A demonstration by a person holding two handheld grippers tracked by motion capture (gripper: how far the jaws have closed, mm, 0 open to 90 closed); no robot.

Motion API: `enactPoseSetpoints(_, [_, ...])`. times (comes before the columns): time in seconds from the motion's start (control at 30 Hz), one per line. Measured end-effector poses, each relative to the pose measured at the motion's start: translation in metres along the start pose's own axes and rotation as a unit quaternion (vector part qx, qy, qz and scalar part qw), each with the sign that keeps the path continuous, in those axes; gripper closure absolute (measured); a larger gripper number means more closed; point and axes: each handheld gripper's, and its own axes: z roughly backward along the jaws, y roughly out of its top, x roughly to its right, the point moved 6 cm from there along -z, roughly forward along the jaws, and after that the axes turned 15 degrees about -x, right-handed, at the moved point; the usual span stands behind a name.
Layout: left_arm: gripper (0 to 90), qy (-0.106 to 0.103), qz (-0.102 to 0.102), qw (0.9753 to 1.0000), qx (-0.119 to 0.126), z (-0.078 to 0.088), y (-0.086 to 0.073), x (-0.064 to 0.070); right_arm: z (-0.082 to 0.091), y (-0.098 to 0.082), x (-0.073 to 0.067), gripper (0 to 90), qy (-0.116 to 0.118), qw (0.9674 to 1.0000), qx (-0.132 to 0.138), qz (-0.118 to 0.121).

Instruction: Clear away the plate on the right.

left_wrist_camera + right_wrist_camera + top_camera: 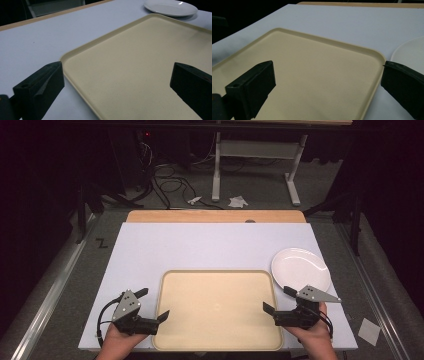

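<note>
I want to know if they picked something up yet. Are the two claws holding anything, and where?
Nothing is held. The left gripper and right gripper are both open, their jaws spread apart beside the tray, with nothing between them.

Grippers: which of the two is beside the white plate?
The right gripper, open at the tray's right edge; the white plate lies just beyond it. The left gripper, also open, is at the opposite edge.
</note>
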Motion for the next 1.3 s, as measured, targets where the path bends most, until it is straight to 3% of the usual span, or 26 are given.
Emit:
enactPoseSetpoints(0.27, [0.2, -0.006, 0.015, 0.9998, 0.014, 0.002, 0.001, 0.000, 0.011, 0.005, 0.002, 0.0, -0.002, 0.9996, 0.028, -0.010])
enactPoseSetpoints(0.43, [0.1, -0.020, 0.014, 0.9995, 0.017, -0.003, 0.006, 0.000, 0.005, 0.005, 0.003, 0.0, -0.001, 0.9999, 0.014, 0.001])
enactPoseSetpoints(0.5, [0.1, -0.018, 0.017, 0.9995, 0.017, -0.008, 0.009, -0.003, 0.000, 0.007, 0.007, 0.0, 0.007, 0.9998, 0.014, -0.008])
enactPoseSetpoints(0.63, [0.2, -0.004, 0.015, 0.9997, 0.018, -0.009, 0.012, -0.009, -0.009, 0.015, 0.017, 0.0, 0.002, 0.9997, 0.008, -0.024])
enactPoseSetpoints(0.77, [0.2, -0.002, 0.016, 0.9997, 0.019, -0.004, 0.009, -0.012, -0.013, 0.020, 0.015, 0.0, -0.014, 0.9999, 0.009, -0.001])
enactPoseSetpoints(1.03, [0.7, -0.001, 0.026, 0.9992, 0.029, 0.007, 0.003, -0.014, -0.006, 0.017, 0.012, 0.0, -0.032, 0.9994, 0.014, 0.008])
enactPoseSetpoints(1.3, [0.7, 0.009, 0.032, 0.9993, 0.018, 0.006, 0.000, -0.015, -0.001, 0.012, 0.012, 0.0, -0.035, 0.9991, 0.012, 0.019])
